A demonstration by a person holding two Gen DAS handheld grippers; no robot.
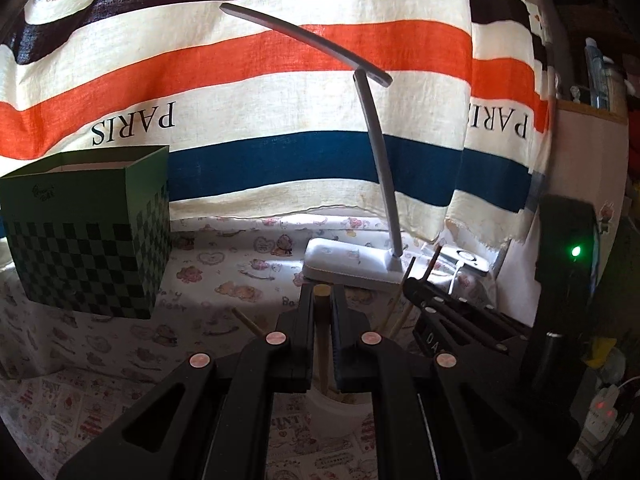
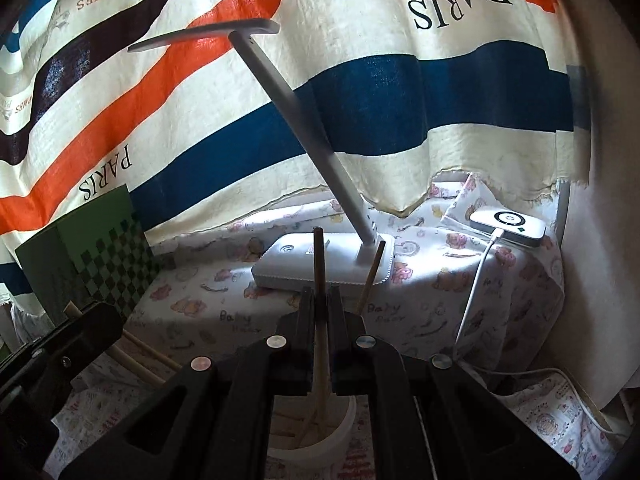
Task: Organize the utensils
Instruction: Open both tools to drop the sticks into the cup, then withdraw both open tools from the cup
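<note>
1. "PARIS", large dark capitals, mirrored, on the cream band of the striped curtain (image 1: pixel 256 92); twice in each wrist view
2. "HERMES", small orange capitals, mirrored, on the same curtain's upper left, in both views
3. "Baby Bear", handwritten style, on the printed tablecloth (image 2: pixel 224 300)
4. "DA", white letters, partly cut off, on the right gripper (image 1: pixel 414 280)
5. Small script logo on the green checkered box (image 1: pixel 88 228), unreadable

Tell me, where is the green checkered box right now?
The green checkered box stands on the patterned tablecloth at the left of both views, against the striped curtain, left of the white desk lamp.
</note>
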